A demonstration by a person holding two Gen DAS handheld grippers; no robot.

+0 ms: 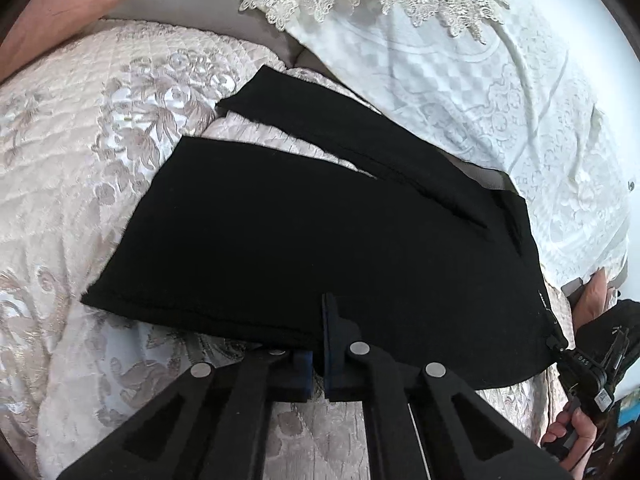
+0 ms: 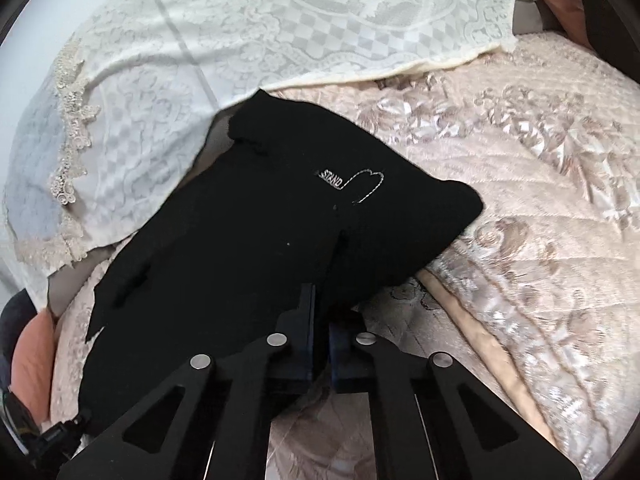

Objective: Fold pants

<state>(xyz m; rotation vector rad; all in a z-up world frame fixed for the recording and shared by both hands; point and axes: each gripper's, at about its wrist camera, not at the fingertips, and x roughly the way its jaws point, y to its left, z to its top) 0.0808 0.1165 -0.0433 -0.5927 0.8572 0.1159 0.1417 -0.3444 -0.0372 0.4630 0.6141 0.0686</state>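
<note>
Black pants (image 1: 304, 240) lie on a quilted pink-and-silver bedspread (image 1: 80, 160), partly folded, with one leg end (image 1: 280, 96) reaching toward the back. My left gripper (image 1: 318, 344) is shut on the near edge of the pants. In the right wrist view the pants (image 2: 260, 240) show a stitched "STAND" logo (image 2: 332, 179). My right gripper (image 2: 320, 328) is shut on the near edge of the pants at the waist end. The right gripper also shows at the far right of the left wrist view (image 1: 592, 364), held by a hand.
A white lace-trimmed cover (image 1: 460, 80) lies over the back of the bed and also shows in the right wrist view (image 2: 200, 60). A pink pillow (image 1: 56, 16) sits at the far left corner. Bedspread surrounds the pants (image 2: 540, 220).
</note>
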